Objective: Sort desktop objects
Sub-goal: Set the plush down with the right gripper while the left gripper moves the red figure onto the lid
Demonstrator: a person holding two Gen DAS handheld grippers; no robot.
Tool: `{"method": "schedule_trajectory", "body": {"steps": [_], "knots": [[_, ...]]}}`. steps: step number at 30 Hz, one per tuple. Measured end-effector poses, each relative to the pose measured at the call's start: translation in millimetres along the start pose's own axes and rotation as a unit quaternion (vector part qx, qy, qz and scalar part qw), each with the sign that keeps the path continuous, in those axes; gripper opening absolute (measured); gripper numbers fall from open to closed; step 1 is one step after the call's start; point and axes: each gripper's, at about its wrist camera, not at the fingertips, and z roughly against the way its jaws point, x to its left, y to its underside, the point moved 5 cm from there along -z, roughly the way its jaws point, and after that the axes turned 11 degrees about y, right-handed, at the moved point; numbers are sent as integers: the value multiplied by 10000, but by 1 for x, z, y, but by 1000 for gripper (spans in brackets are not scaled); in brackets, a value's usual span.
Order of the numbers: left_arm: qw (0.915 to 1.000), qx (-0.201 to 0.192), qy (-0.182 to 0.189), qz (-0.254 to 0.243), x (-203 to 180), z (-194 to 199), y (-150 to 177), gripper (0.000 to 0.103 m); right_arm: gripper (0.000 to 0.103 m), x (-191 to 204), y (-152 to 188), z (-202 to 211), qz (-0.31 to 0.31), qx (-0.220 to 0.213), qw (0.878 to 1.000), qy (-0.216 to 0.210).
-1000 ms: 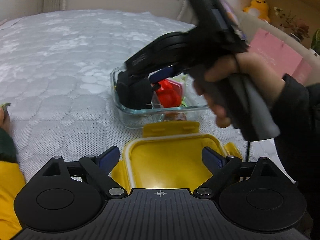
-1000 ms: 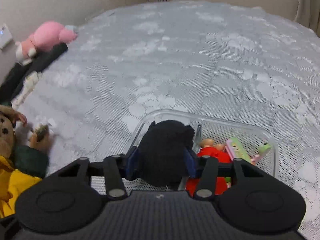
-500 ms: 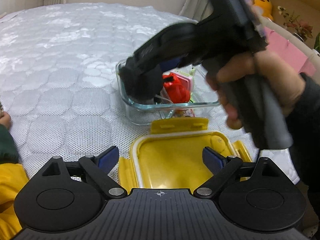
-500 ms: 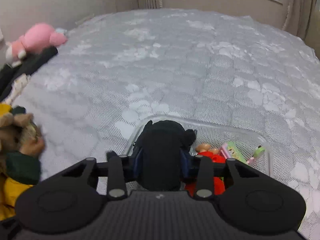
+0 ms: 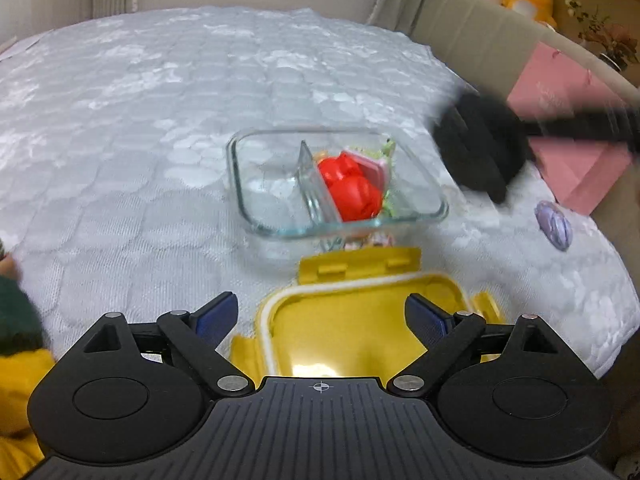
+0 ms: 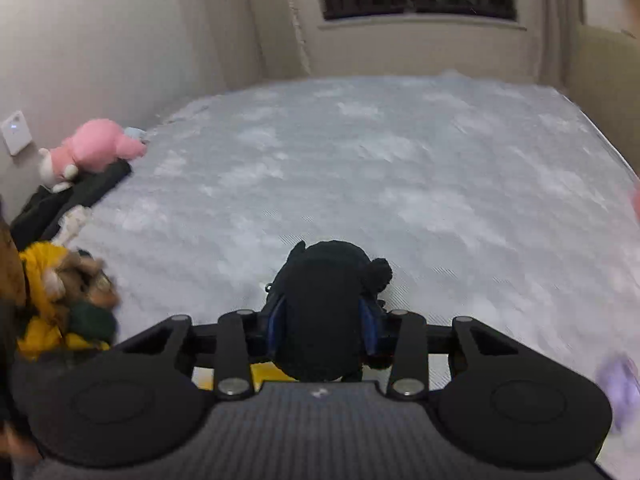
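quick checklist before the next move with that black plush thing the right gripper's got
1. Right gripper shut on the black plush: ok, both blue pads press its sides.
2. Plush clear of the glass container: ok, it hangs off to the container's right in the left wrist view.
3. Container's left compartment free: ok, nothing lies in it; the red toy sits right of the divider.
4. Left gripper free: ok, open and holding nothing, above the yellow lid.
5. Where the plush should go: cannot tell.
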Motion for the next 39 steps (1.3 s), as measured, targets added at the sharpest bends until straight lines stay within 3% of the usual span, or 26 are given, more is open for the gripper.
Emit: {"method": "schedule_trajectory", "body": {"steps": [7, 10, 12, 15, 17, 18, 27, 28, 29, 30, 36, 39], "knots": [[9997, 168, 50, 188, -17, -30, -59, 94, 43, -66, 77, -12, -142, 694, 9960, 536], [9991, 346, -23, 234, -27, -58, -80, 94, 45, -73, 94, -20, -170, 792, 9958, 427], [9980, 556, -104, 271, -32, -80, -89, 94, 51, -72, 98, -18, -156, 717, 9967, 360], [9946, 902, -517, -22, -42, -112, -92, 94, 55, -73, 99, -14, -159, 664, 9973, 266], [9918, 1094, -638, -164, -46, -124, -88, 77, 55, -76, 100, -11, -186, 577, 9980, 174], [9910, 1155, -659, -145, -47, -126, -85, 76, 56, -78, 100, -9, -206, 527, 9983, 128], [9889, 1246, -796, 119, -39, -143, -91, 82, 59, -92, 98, -2, -550, 344, 9977, -175], [9881, 1268, -859, 122, -38, -148, -91, 78, 59, -93, 98, -3, -608, 343, 9974, -190], [9866, 1305, -965, 129, -35, -153, -91, 61, 59, -95, 98, -4, -666, 342, 9970, -205], [9853, 1325, -1071, 120, -32, -156, -90, 58, 59, -97, 99, -4, -762, 341, 9963, -223], [9900, 1149, -282, 766, -18, -137, -89, 57, 59, -110, 97, 6, -1083, 162, 9936, -263], [9933, 891, -29, 738, -21, -107, -92, 57, 61, -113, 87, 12, -1168, -37, 9930, -197]]}}
